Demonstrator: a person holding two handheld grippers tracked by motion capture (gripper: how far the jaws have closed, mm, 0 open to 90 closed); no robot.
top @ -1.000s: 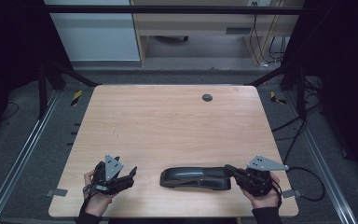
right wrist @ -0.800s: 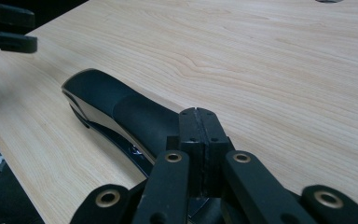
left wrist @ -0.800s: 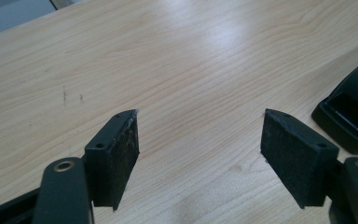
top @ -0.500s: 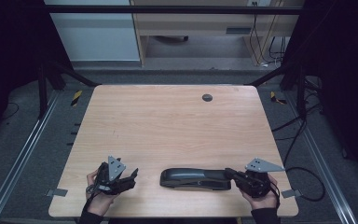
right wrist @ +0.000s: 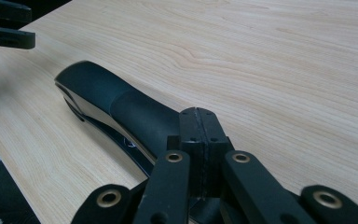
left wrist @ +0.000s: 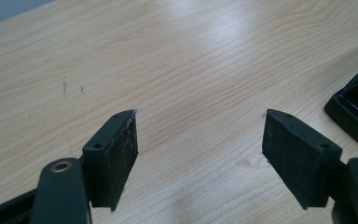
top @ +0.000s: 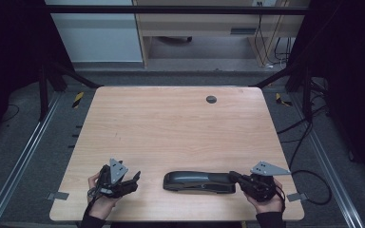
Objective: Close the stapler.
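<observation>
High view: my right gripper (top: 236,177), jaws together, touches the stapler's (top: 199,182) right end; its long axis runs toward my left gripper (top: 134,180), jaws apart.

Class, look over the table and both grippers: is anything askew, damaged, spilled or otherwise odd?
Nothing stands out. The black stapler lies flat near the table's front edge, the right gripper shut at its end, the left gripper open over bare wood. No spill or damage shows.
</observation>
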